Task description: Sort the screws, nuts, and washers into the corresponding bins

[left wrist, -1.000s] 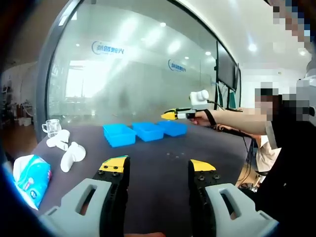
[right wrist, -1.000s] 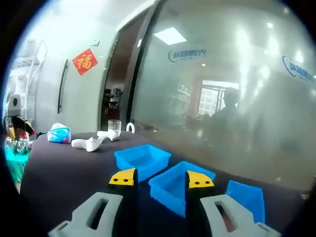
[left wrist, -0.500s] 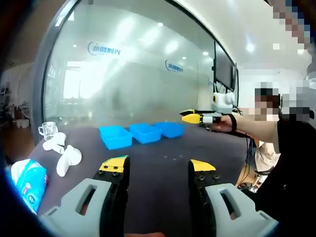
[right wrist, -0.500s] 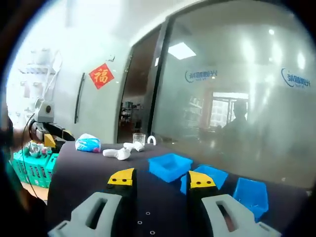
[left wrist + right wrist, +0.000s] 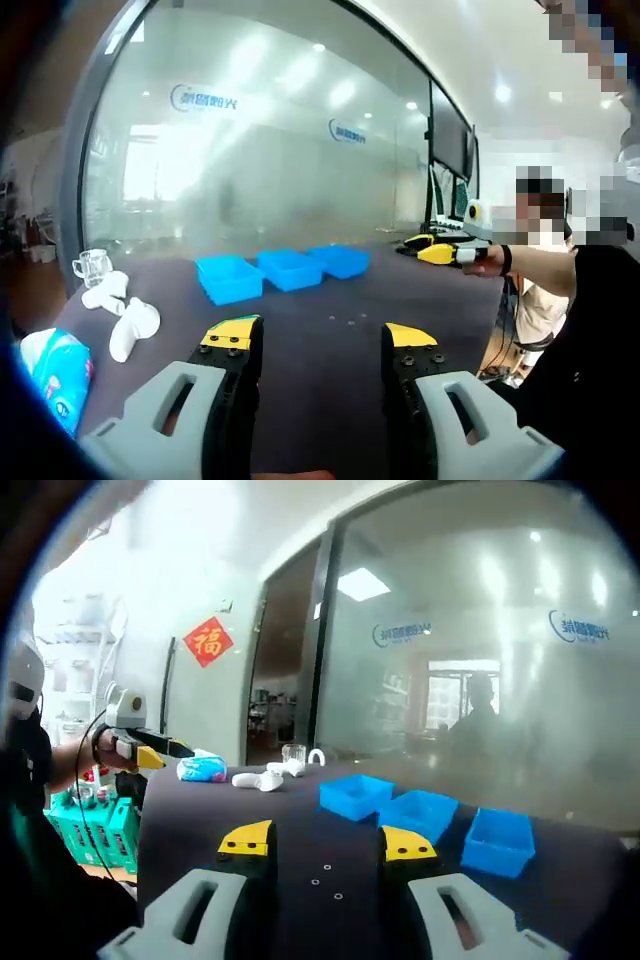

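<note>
Three blue bins point(image 5: 425, 813) sit in a row on a dark tabletop point(image 5: 200, 810) in front of a frosted glass wall, and from here no part can be made out inside any of them, though their floors are mostly hidden by the walls. A few small pale parts point(image 5: 326, 877), too tiny to tell apart as screws, nuts or washers, lie loose on the tabletop between the right claw's point(image 5: 328, 844) jaws in the right gripper view, well short of the bins; the same scatter shows as faint specks point(image 5: 343, 317) in the left gripper view. Both claws are held above the tabletop, clear of the parts. The right claw stands wide and grips nothing. The left claw point(image 5: 318, 338) is likewise spread wide with nothing between its jaws. Judging by this, the sorting looks barely begun: the loose parts are yet to be picked up and dropped in their bins.
</note>
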A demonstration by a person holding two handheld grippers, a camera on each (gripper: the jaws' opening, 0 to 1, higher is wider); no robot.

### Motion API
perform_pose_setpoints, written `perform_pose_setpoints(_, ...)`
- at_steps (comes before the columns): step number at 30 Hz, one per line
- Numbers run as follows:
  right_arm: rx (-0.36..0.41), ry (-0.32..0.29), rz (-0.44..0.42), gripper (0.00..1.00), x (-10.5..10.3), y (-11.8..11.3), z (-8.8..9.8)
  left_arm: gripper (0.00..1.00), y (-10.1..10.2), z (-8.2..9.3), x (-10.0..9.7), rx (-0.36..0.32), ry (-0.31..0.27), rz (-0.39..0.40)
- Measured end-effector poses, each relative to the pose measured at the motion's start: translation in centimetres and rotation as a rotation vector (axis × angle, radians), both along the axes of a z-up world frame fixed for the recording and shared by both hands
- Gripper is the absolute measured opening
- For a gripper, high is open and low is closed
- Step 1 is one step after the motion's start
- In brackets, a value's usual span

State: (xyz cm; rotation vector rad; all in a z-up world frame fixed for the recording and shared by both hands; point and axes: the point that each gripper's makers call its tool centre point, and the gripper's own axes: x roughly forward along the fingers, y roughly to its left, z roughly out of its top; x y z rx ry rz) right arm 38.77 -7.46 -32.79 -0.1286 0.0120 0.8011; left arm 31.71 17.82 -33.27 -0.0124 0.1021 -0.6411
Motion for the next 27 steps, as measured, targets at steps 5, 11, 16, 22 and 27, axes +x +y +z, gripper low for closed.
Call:
perform_pose_setpoints(5, -0.063, 0.031, 0.037, 0.35, 0.2, -0.3, -1.3, 0.47, -0.3, -0.4, 0.0, 0.006, 0.01, -0.007)
perform_pose_setpoints(11, -0.161, 0.098, 0.117, 0.35, 0.4, 0.4, -2.9, 0.47, -0.7, -0.9, -0.2, 0.012, 0.025, -0.02)
perform_pose_setpoints(16, -0.283, 0.144, 0.185, 0.35, 0.5, 0.8, -4.2, 0.47, -1.0, -1.2, -0.5, 0.023, 0.037, -0.033)
perform_pose_setpoints(22, -0.34, 0.227, 0.198, 0.35, 1.2, 0.9, -4.9, 0.47, -0.9, -1.1, -0.6, 0.025, 0.034, -0.029)
perform_pose_setpoints(27, -0.43, 0.312, 0.214, 0.35, 1.7, 0.8, -6.0, 0.47, -0.8, -1.1, -0.6, 0.028, 0.036, -0.024)
